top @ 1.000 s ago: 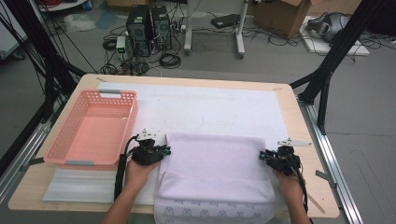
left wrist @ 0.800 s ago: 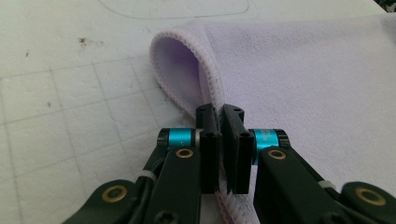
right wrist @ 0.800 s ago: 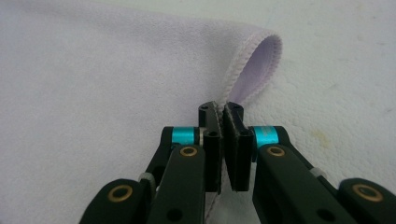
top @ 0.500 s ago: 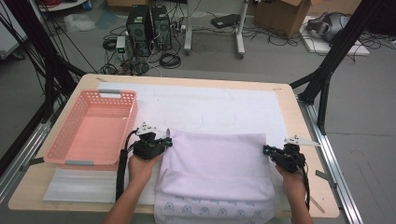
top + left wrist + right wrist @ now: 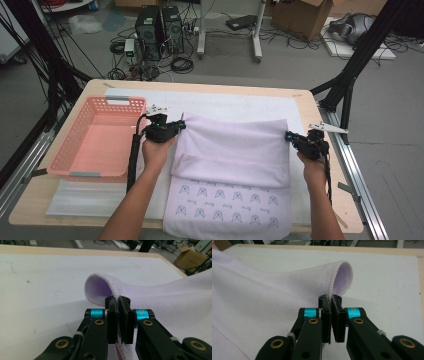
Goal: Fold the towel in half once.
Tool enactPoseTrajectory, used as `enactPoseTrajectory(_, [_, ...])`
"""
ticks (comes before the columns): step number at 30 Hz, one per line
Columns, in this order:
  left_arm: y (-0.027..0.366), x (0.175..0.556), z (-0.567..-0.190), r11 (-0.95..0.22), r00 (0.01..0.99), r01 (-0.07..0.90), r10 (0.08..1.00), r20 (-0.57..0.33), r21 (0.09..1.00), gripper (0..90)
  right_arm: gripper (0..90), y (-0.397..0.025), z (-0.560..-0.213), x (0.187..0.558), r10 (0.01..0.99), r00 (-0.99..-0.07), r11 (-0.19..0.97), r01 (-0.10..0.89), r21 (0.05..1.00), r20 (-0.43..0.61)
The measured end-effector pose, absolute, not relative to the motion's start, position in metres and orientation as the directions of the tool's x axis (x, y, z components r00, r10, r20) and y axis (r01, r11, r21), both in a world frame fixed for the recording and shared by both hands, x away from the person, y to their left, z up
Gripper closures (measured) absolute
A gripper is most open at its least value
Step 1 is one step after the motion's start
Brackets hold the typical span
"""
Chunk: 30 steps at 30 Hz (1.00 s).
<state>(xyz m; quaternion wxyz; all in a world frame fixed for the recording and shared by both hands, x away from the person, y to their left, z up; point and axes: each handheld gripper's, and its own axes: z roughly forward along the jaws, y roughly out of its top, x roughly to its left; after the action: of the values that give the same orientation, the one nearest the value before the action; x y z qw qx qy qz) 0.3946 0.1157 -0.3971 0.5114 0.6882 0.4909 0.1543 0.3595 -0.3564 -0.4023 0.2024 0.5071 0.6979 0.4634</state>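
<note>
The lavender towel [image 5: 232, 150] lay folded over itself on the white mat [image 5: 240, 105] in the middle of the counter [image 5: 200, 86], its near patterned part hanging past the near edge and cut off by the frame. The left gripper [image 5: 176, 125] was clamped tight on the towel's far left corner, the right gripper [image 5: 289, 135] likewise on the far right corner. In each gripper view the pinched hem was hidden between the 2 jaws. A pink basket [image 5: 95, 141] sat left of the towel.
</note>
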Motion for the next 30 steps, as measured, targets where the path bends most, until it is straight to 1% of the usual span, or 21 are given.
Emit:
enactPoseTrajectory(2, [0.117, 0.404, -0.398, 0.018, 0.46, 0.521, 0.836, -0.298, 0.854, 85.6, 87.9, -0.357, -0.402, 0.371, 0.896, -0.4, 0.05, 0.518, 0.854, 0.191])
enactPoseTrajectory(6, [0.117, 0.42, -0.401, 0.01, 0.448, 0.513, 0.85, -0.277, 0.858, 85.5, 87.8, -0.353, -0.404, 0.394, 0.901, -0.392, 0.048, 0.519, 0.853, 0.188])
enactPoseTrajectory(7, [0.118, 0.423, -0.403, 0.024, 0.442, 0.509, 0.85, -0.285, 0.861, 85.5, 87.8, -0.352, -0.405, 0.4, 0.901, -0.392, 0.052, 0.524, 0.85, 0.187])
enactPoseTrajectory(9, [0.118, 0.431, -0.403, 0.015, 0.436, 0.521, 0.855, -0.281, 0.853, 85.5, 87.8, -0.351, -0.406, 0.41, 0.904, -0.385, 0.047, 0.523, 0.851, 0.186])
enactPoseTrajectory(12, [0.118, 0.439, -0.401, 0.017, 0.439, 0.502, 0.857, -0.271, 0.865, 85.4, 87.8, -0.349, -0.407, 0.423, 0.904, -0.376, 0.032, 0.534, 0.845, 0.203])
enactPoseTrajectory(13, [0.12, 0.441, -0.403, 0.03, 0.43, 0.502, 0.859, -0.28, 0.864, 85.5, 87.7, -0.349, -0.407, 0.426, 0.905, -0.375, 0.029, 0.53, 0.848, 0.203])
enactPoseTrajectory(15, [0.123, 0.446, -0.41, 0.049, 0.415, 0.525, 0.857, -0.306, 0.85, 85.4, 87.8, -0.349, -0.41, 0.431, 0.904, -0.371, 0.016, 0.529, 0.849, 0.214])
enactPoseTrajectory(18, [0.121, 0.449, -0.421, 0.021, 0.41, 0.56, 0.862, -0.299, 0.828, 84.7, 87.4, -0.346, -0.416, 0.437, 0.91, -0.367, 0.041, 0.545, 0.838, 0.194])
enactPoseTrajectory(19, [0.12, 0.449, -0.423, 0.019, 0.411, 0.566, 0.86, -0.302, 0.824, 83.5, 85.4, -0.344, -0.418, 0.438, 0.912, -0.359, 0.039, 0.552, 0.833, 0.196])
enactPoseTrajectory(20, [0.119, 0.449, -0.424, 0.016, 0.419, 0.568, 0.855, -0.306, 0.823, 80.0, 78.8, -0.343, -0.42, 0.438, 0.913, -0.35, 0.023, 0.558, 0.829, 0.21])
enactPoseTrajectory(21, [0.117, 0.448, -0.424, 0.017, 0.423, 0.568, 0.852, -0.31, 0.823, 72.6, 69.8, -0.343, -0.42, 0.438, 0.916, -0.336, 0.008, 0.563, 0.826, 0.22])
enactPoseTrajectory(22, [0.116, 0.447, -0.423, 0.017, 0.436, 0.57, 0.841, -0.32, 0.821, 65.0, 67.6, -0.344, -0.42, 0.437, 0.914, -0.333, -0.004, 0.564, 0.826, 0.231])
enactPoseTrajectory(23, [0.115, 0.446, -0.423, 0.017, 0.451, 0.568, 0.83, -0.328, 0.823, 60.0, 66.2, -0.344, -0.418, 0.436, 0.913, -0.336, -0.002, 0.561, 0.828, 0.23])
enactPoseTrajectory(25, [0.111, 0.441, -0.42, -0.02, 0.489, 0.557, 0.816, -0.309, 0.83, 58.0, 62.7, -0.345, -0.415, 0.432, 0.915, -0.335, 0.001, 0.555, 0.832, 0.223])
enactPoseTrajectory(26, [0.109, 0.438, -0.42, -0.018, 0.5, 0.541, 0.811, -0.304, 0.841, 57.5, 62.0, -0.346, -0.413, 0.43, 0.915, -0.336, 0.004, 0.558, 0.83, 0.222])
enactPoseTrajectory(28, [0.108, 0.43, -0.42, 0.009, 0.522, 0.516, 0.79, -0.323, 0.857, 57.7, 60.2, -0.347, -0.409, 0.424, 0.915, -0.338, 0.003, 0.557, 0.83, 0.223])
enactPoseTrajectory(30, [0.107, 0.425, -0.423, -0.013, 0.544, 0.523, 0.775, -0.322, 0.852, 56.8, 58.9, -0.349, -0.406, 0.417, 0.911, -0.347, 0.012, 0.563, 0.826, 0.223])
